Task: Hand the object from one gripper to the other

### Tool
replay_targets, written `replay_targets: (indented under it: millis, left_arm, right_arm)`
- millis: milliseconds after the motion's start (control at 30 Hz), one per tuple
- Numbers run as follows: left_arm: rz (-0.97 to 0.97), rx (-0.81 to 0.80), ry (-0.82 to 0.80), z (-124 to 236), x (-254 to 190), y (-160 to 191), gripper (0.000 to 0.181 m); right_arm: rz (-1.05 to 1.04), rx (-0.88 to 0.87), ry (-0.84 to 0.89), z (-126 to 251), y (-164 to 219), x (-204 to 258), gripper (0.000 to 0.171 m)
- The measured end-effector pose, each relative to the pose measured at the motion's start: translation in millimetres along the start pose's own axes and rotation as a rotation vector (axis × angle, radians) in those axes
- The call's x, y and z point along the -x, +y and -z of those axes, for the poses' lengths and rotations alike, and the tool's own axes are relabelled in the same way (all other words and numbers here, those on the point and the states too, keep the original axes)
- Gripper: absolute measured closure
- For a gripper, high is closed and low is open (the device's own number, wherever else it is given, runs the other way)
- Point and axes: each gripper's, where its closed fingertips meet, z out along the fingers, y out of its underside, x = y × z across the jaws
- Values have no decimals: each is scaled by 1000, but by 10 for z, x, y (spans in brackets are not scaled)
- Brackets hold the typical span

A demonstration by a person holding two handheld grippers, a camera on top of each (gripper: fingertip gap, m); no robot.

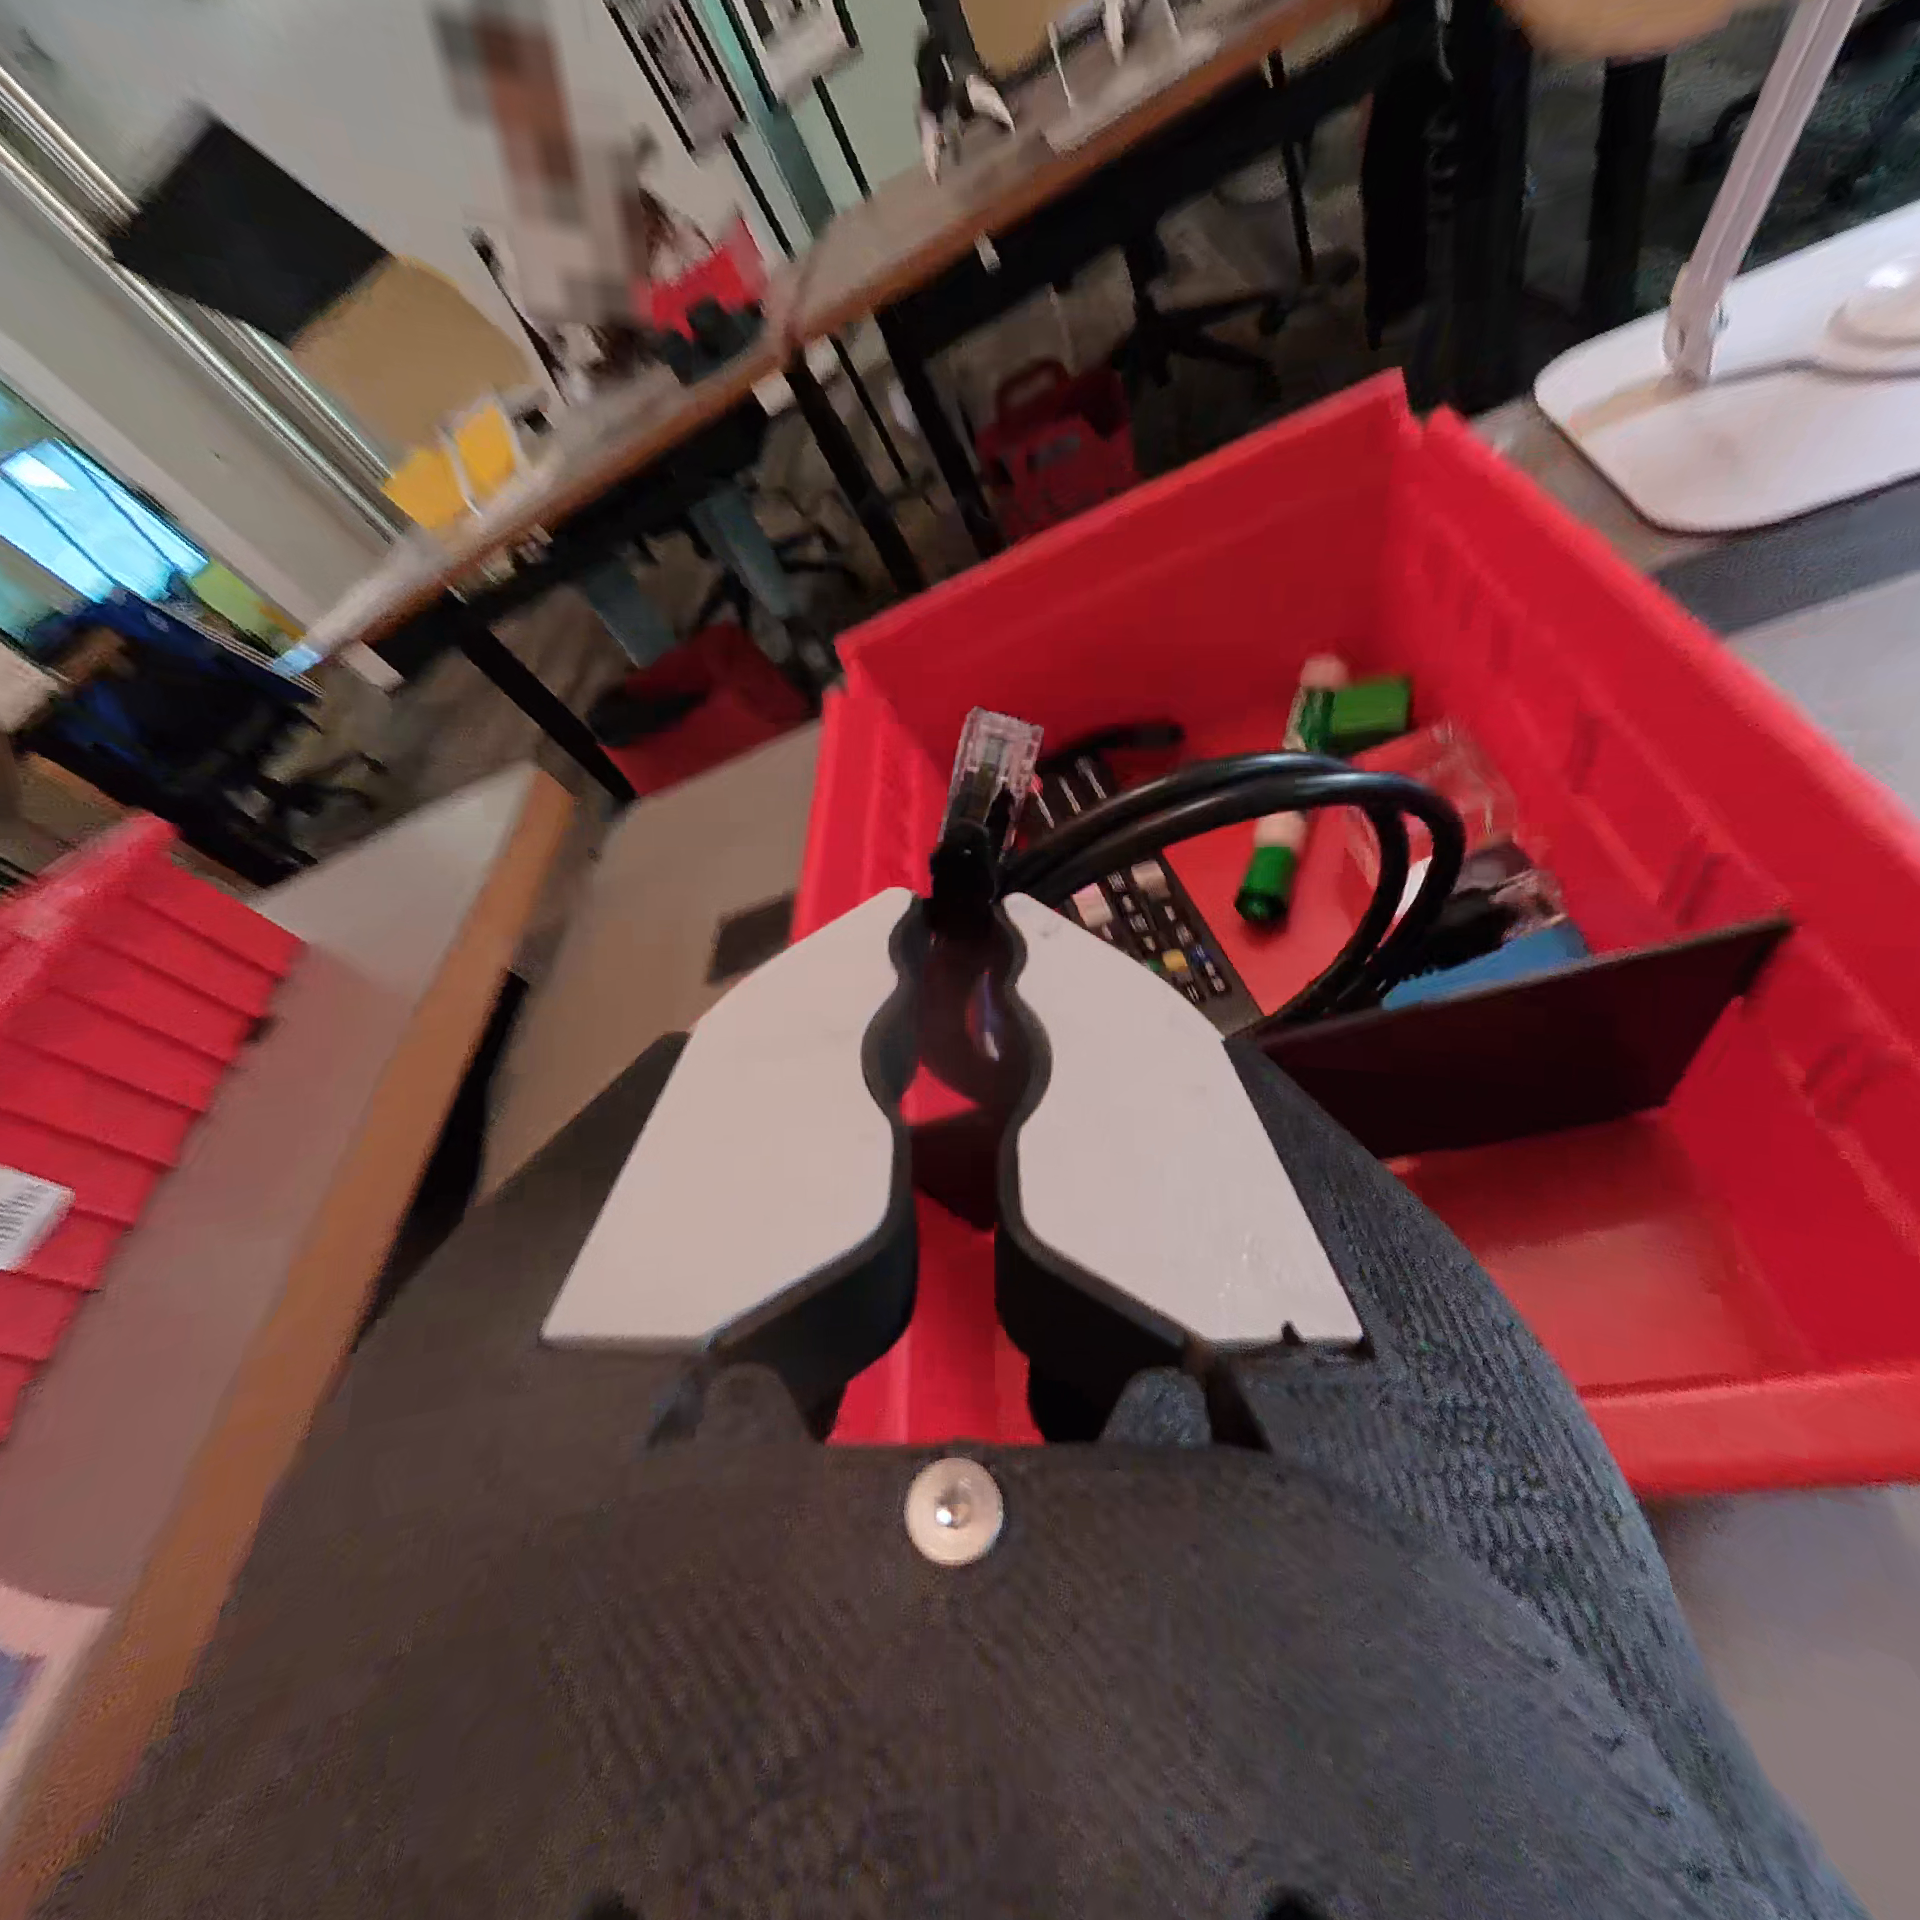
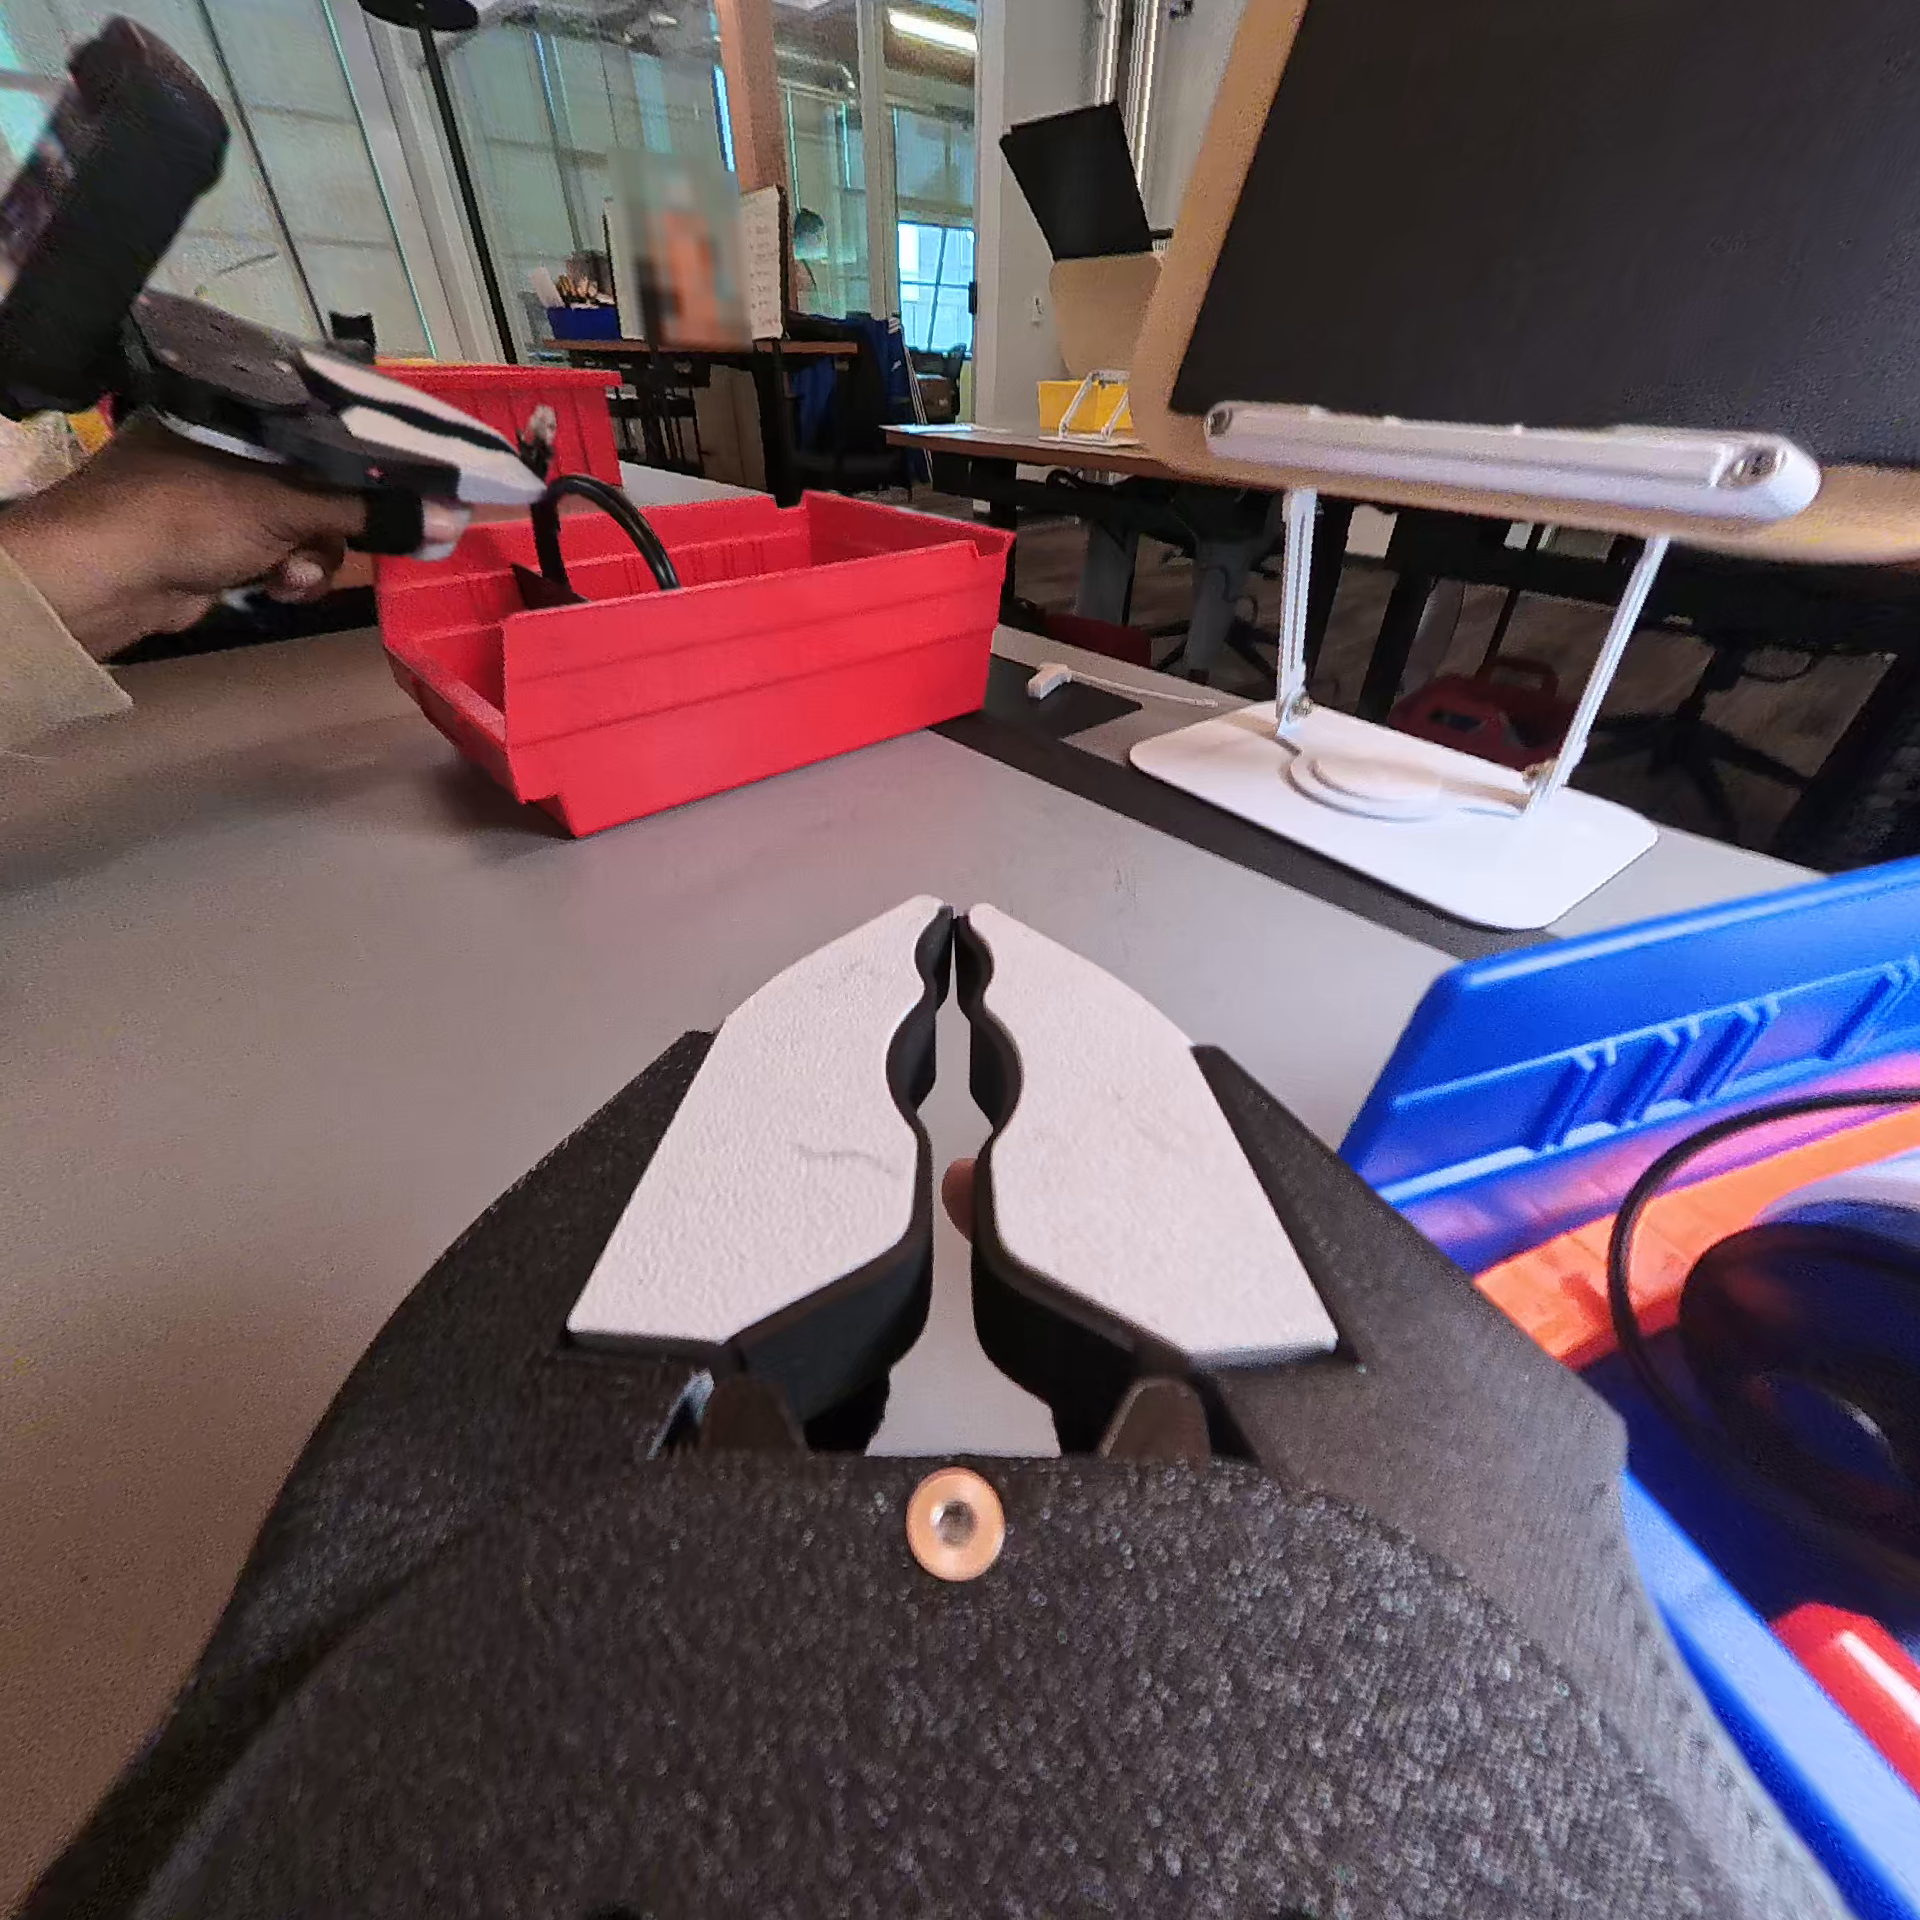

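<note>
My left gripper (image 1: 961, 909) is shut on a black network cable (image 1: 1226, 790) just behind its clear plug (image 1: 992, 753), which sticks up past the fingertips. The cable loops down into the red bin (image 1: 1143, 613) below. In the right wrist view the left gripper (image 2: 520, 478) is at the upper left, held by a hand over the red bin (image 2: 748, 665), with the cable (image 2: 613, 530) arching from it into the bin. My right gripper (image 2: 954, 920) is shut and empty, low over the grey table (image 2: 260, 987), well short of the bin.
The red bin also holds a black divider (image 1: 1527, 1029), a green-capped tube (image 1: 1273, 862), a green block (image 1: 1361, 712) and a remote (image 1: 1143, 914). A white stand (image 2: 1392, 810) carrying a dark panel is at the right. A blue bin (image 2: 1621, 1018) is close on my right. The grippers' ends are close to 40 cm from one another.
</note>
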Motion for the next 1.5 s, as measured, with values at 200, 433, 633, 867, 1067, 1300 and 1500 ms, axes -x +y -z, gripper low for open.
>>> replay_targets:
  millis: [200,433,633,867,1067,1300,1500]
  left_arm:
    - [-88,-198,-84,372,16,-917,170]
    - [-126,-343,103,831,-803,-1713,170]
    - [-203,-360,335,1109,-1722,-1708,171]
    - [-233,-350,407,1147,-2012,-1670,171]
    - [-251,-291,631,1169,-2266,-1507,154]
    - [-480,-262,824,1484,-2680,-1306,141]
    - [-557,-269,784,1410,-2811,-1230,173]
  right_arm:
    - [135,-82,-21,-57,-729,179,170]
    - [405,-144,9,-191,-1818,687,153]
    - [551,24,80,-503,-1275,639,129]
    - [594,145,112,-582,-915,375,164]
    - [676,298,77,-363,-873,153,165]
    - [890,527,-26,-274,-527,338,166]
    - [834,404,-133,-292,-673,675,166]
